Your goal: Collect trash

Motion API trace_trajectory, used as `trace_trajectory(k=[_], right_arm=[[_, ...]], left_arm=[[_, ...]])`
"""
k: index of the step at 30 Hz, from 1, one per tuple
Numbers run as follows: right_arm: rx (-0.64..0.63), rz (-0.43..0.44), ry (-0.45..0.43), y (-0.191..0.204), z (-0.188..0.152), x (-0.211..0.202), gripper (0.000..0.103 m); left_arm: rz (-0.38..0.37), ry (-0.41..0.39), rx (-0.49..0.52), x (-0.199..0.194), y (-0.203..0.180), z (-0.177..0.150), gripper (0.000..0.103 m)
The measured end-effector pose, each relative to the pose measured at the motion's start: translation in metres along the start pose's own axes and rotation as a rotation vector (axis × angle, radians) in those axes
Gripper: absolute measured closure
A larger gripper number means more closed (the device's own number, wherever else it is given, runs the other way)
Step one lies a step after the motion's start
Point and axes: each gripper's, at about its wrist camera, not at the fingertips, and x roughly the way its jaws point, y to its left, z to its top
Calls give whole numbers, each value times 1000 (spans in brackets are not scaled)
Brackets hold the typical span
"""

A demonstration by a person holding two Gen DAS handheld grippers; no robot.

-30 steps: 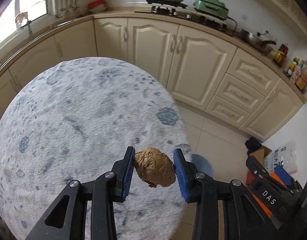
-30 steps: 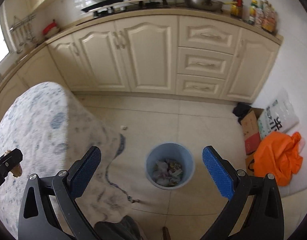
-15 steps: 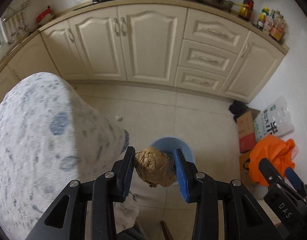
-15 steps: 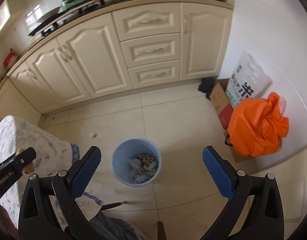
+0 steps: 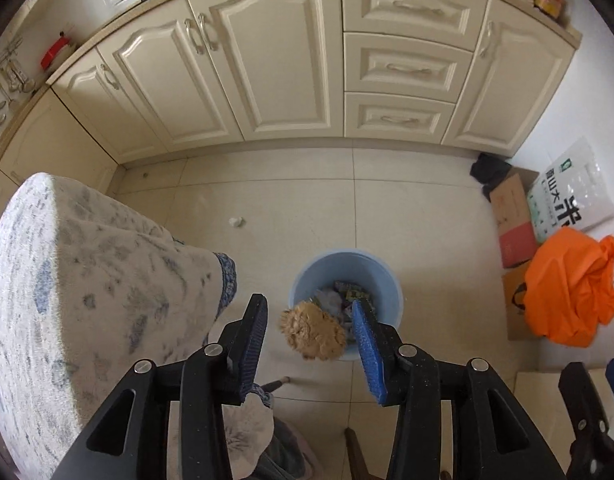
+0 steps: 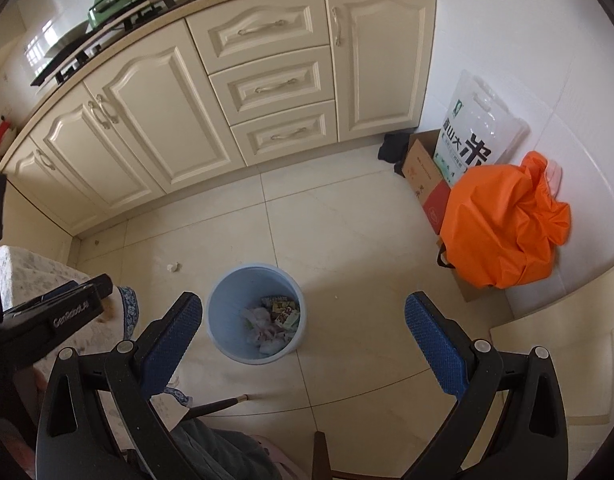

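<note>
Left wrist view: my left gripper point(image 5: 309, 330) is spreading its jaws, and the crumpled brown paper wad point(image 5: 311, 331) sits blurred between the 2 blue pads, free of both, over the round light-blue plastic bin point(image 5: 391, 284). My right gripper point(image 6: 303, 320) gapes empty above the bin's rubbish.

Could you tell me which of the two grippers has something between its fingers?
The left gripper: a brown crumpled lump sits between its opening fingers, above the blue bin. The right gripper is open and empty.
</note>
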Motion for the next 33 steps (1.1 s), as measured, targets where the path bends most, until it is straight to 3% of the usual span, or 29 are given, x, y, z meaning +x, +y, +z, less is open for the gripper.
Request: trace_trajectory(k=[5, 14, 33], right_arm=[[-11, 7, 16, 4, -3, 4, 0], [-52, 22, 29, 17, -11, 5, 0], [-129, 69, 19, 48, -21, -7, 0]], left_arm=[[11, 12, -11, 13, -1, 6, 42], [18, 4, -34, 0, 14, -15, 41], [12, -59, -114, -67, 68, -75, 35]])
